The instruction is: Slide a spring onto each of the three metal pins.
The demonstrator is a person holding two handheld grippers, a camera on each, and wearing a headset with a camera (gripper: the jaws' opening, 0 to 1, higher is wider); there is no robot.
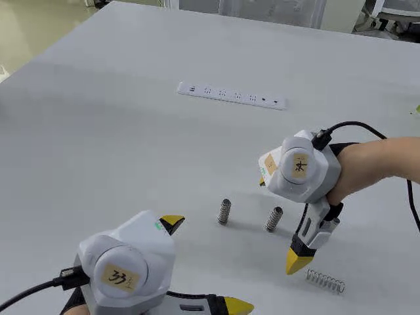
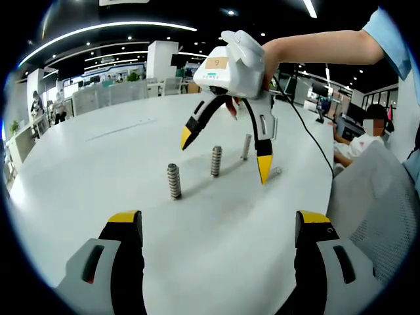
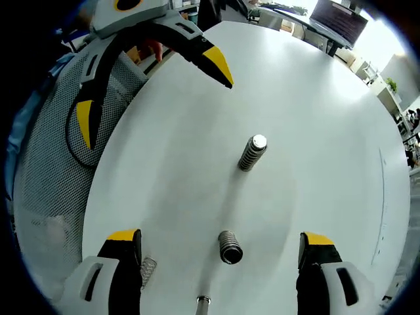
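Note:
Two short pins stand on the grey table, each wearing a coil spring: one (image 1: 224,211) (image 2: 174,180) (image 3: 252,152) and its neighbour (image 1: 273,219) (image 2: 216,161) (image 3: 230,248). A third pin (image 2: 246,146) (image 3: 203,303) stands bare. A loose spring (image 1: 325,281) (image 3: 148,268) lies flat on the table beside the right gripper's lower jaw. My right gripper (image 1: 279,221) (image 3: 220,241) hovers over the pins, open and empty. The left gripper (image 1: 205,264) (image 2: 219,226) sits nearer me, also open and empty, facing the pins.
A white power strip (image 1: 232,95) lies farther back on the table (image 1: 98,131). A black cable (image 1: 361,128) runs from the right gripper along the person's forearm. Office desks and a seated person (image 2: 374,131) are beyond the table.

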